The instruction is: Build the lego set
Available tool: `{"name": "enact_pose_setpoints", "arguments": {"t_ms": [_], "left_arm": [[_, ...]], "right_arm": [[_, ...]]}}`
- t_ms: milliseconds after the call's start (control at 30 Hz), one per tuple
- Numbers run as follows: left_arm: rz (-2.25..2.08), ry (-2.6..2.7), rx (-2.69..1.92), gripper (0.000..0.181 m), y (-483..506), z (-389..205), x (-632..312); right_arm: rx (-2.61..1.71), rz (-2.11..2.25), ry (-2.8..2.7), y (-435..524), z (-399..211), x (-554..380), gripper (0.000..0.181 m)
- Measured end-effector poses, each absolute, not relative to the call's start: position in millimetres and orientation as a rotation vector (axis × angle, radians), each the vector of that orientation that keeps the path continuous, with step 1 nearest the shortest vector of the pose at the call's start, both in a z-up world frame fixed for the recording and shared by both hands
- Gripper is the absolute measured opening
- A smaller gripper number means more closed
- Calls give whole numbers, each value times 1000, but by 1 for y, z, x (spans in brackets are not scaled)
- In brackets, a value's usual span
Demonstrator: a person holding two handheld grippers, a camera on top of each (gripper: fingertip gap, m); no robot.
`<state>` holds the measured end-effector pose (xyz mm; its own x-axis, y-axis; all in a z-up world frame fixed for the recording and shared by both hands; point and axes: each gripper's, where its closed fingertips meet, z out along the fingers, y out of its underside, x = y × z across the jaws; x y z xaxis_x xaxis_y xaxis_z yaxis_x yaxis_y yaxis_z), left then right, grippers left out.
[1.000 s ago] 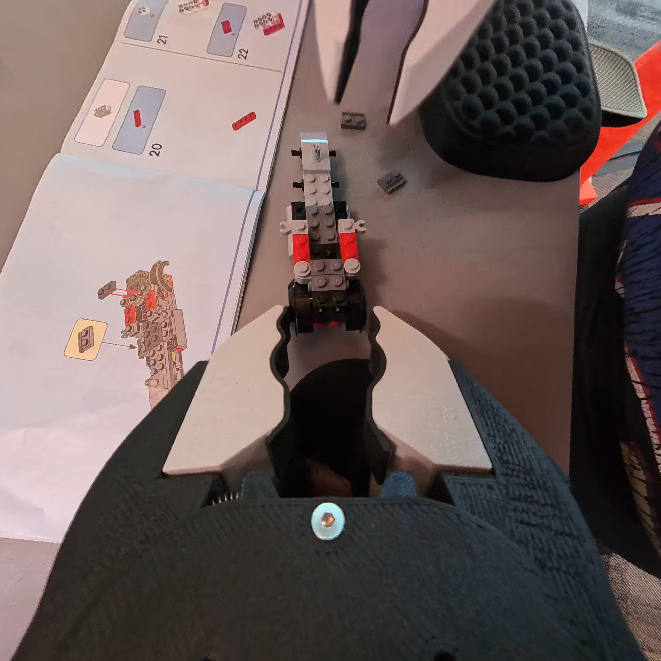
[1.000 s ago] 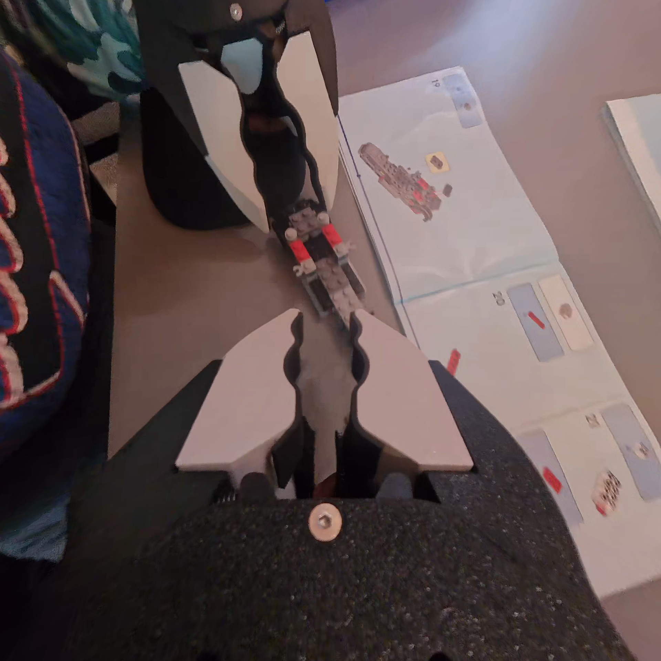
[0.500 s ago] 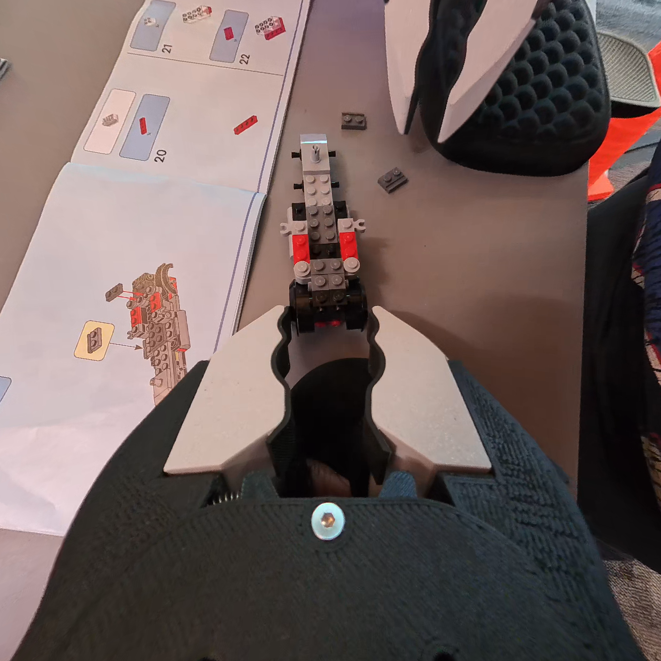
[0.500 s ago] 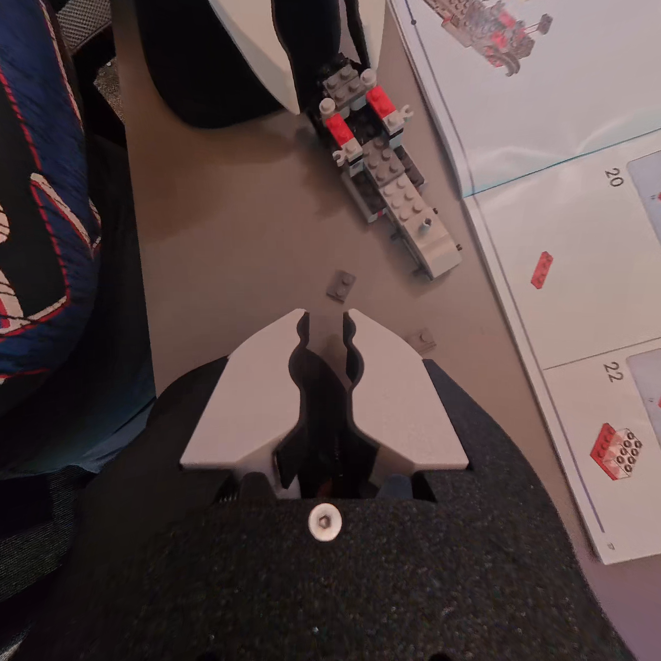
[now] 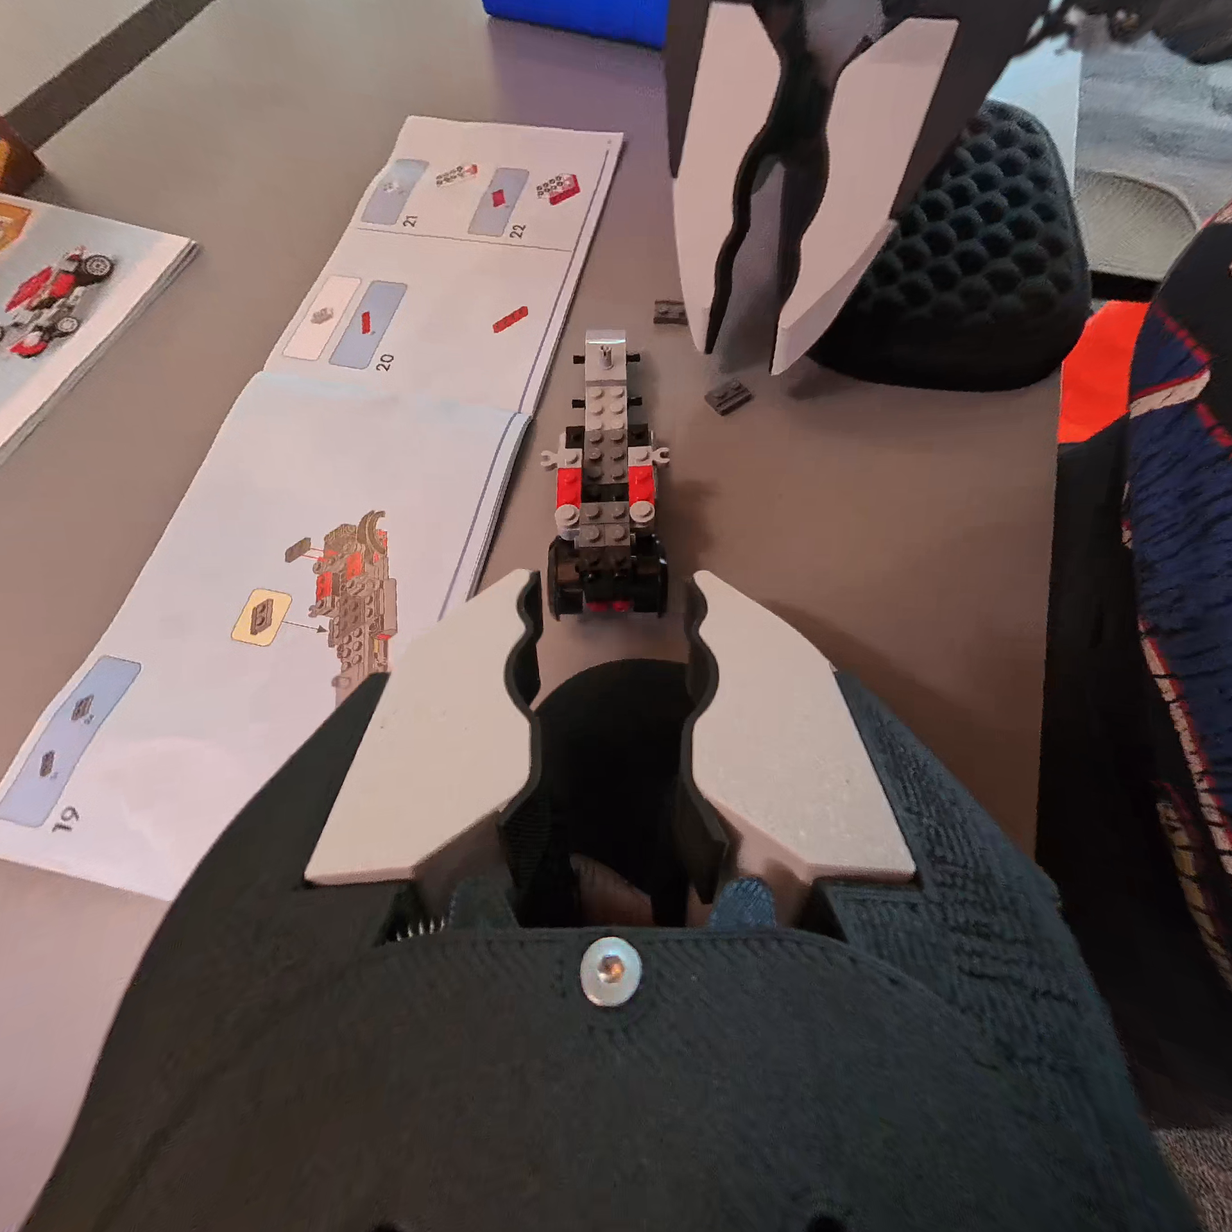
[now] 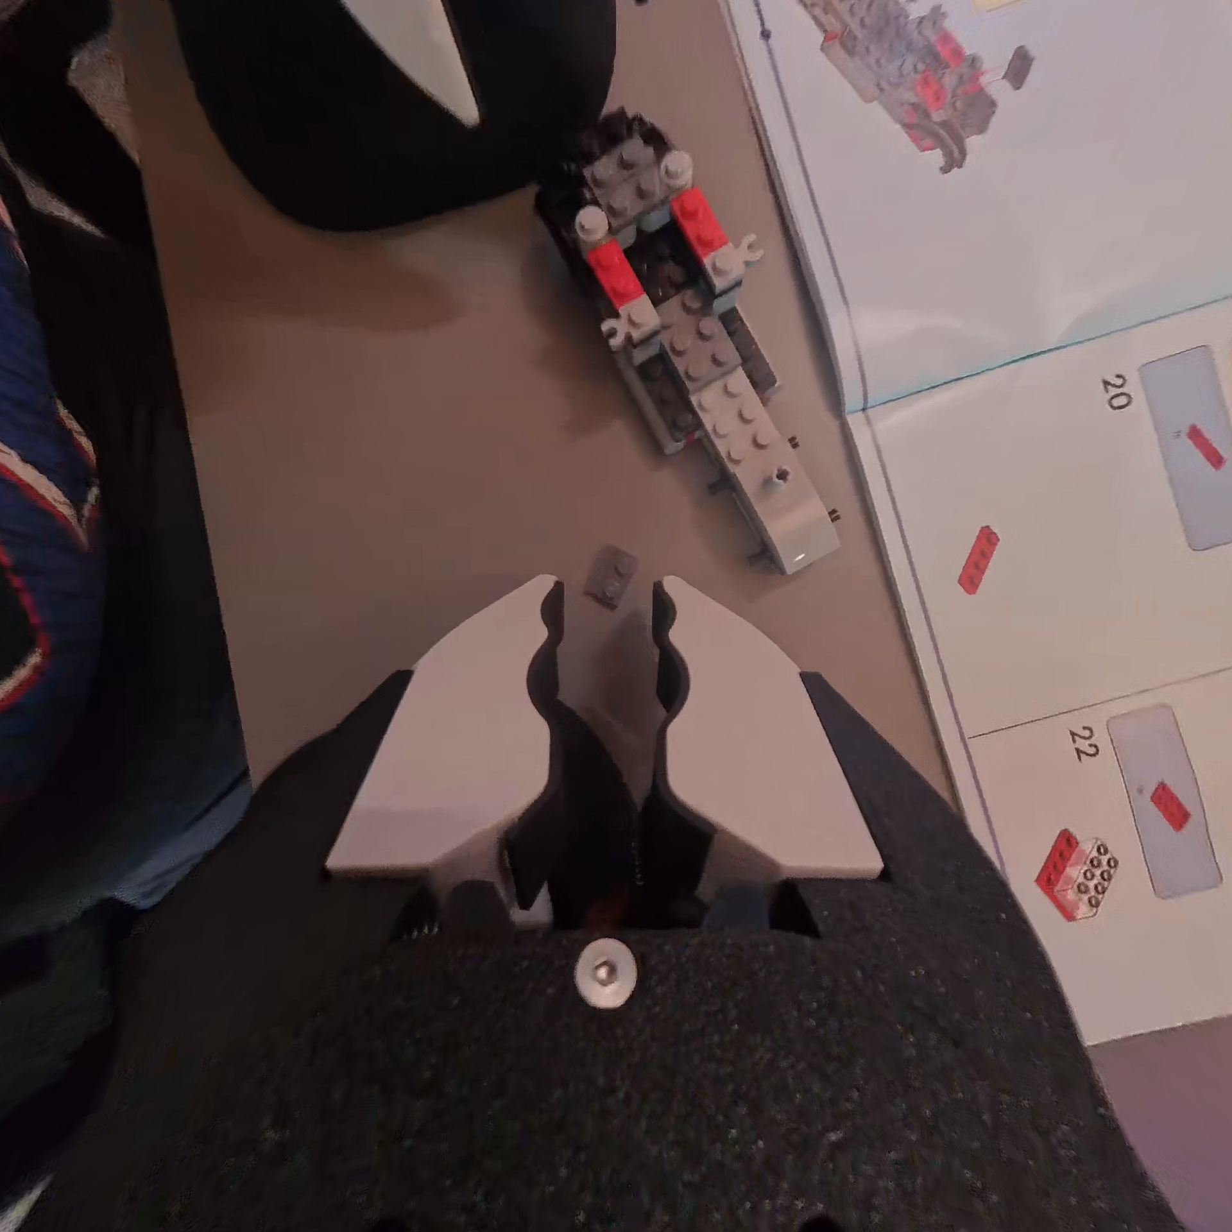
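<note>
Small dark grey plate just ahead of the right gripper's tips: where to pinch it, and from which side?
Judging by its pose, take the dark grey plate by its two long edges, coming straight down. It lies flat on the table, studs up, too thin to grip from the side. The right gripper is open, already lined up above it; rotate slightly to match the plate's tilt. The lego model stands clear.

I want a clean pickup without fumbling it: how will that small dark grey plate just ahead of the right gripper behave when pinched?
The small dark grey plate lies flat on the table, so the open right gripper gets only thin edges and may slide it. It looks rigid and probably very light. Being flat, it shouldn't roll.
</note>
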<state>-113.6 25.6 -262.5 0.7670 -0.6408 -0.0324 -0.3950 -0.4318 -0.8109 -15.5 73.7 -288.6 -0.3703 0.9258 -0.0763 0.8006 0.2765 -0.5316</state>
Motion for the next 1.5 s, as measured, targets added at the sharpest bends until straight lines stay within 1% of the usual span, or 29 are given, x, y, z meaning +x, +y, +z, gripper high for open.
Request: {"name": "enact_pose_setpoints", "arguments": {"t_ms": [167, 300, 400, 500, 600, 667, 733, 767, 800, 833, 933, 1033, 1167, 1233, 1367, 1500], "left_arm": [[-371, 741, -2062, 41, 20, -258, -107], [-379, 758, -2039, 41, 18, -250, -100], [-437, 724, -2006, 41, 15, -241, -89], [-464, 696, -2018, 40, 9, -243, -81], [-423, 710, -2037, 40, 3, -249, -79], [-408, 706, -2041, 39, 1, -251, -78], [-406, 695, -2040, 39, 1, -252, -77], [-406, 691, -2037, 39, 2, -252, -76], [-409, 688, -2036, 39, 2, -252, -75], [-417, 682, -2035, 39, 3, -252, -74], [-499, 602, -2017, 39, 6, -244, -68], [-682, 379, -1946, 35, 14, -226, -66], [-1003, 71, -1838, 24, 25, -208, -70], [-1137, 48, -1859, 22, 26, -210, -62], [-1205, 96, -1895, 16, 28, -210, -48], [-1313, 94, -1869, 13, 25, -207, -40]], "right_arm": [[-1588, 663, -2263, 68, -299, -14, 17], [-1396, 626, -2356, 63, -303, -16, 6], [-1275, 657, -2385, 62, -303, -17, 3], [-1315, 725, -2344, 61, -298, -19, 8], [-1505, 863, -2148, 59, -285, -32, 18], [-1638, 883, -2078, 55, -287, -35, 32], [-1680, 834, -2060, 54, -294, -37, 37], [-1686, 799, -2054, 55, -298, -38, 36], [-1685, 772, -2053, 57, -301, -38, 30], [-1664, 779, -2054, 56, -301, -40, 17], [-1616, 784, -2130, 54, -301, -38, 16], [-1406, 799, -2228, 51, -289, -38, 16], [-806, 772, -2299, 38, -245, -45, 16], [-592, 757, -2316, 31, -226, -49, 15], [-363, 736, -2386, 21, -208, -50, 16], [-262, 652, -2443, 21, -210, -50, 15]]}}
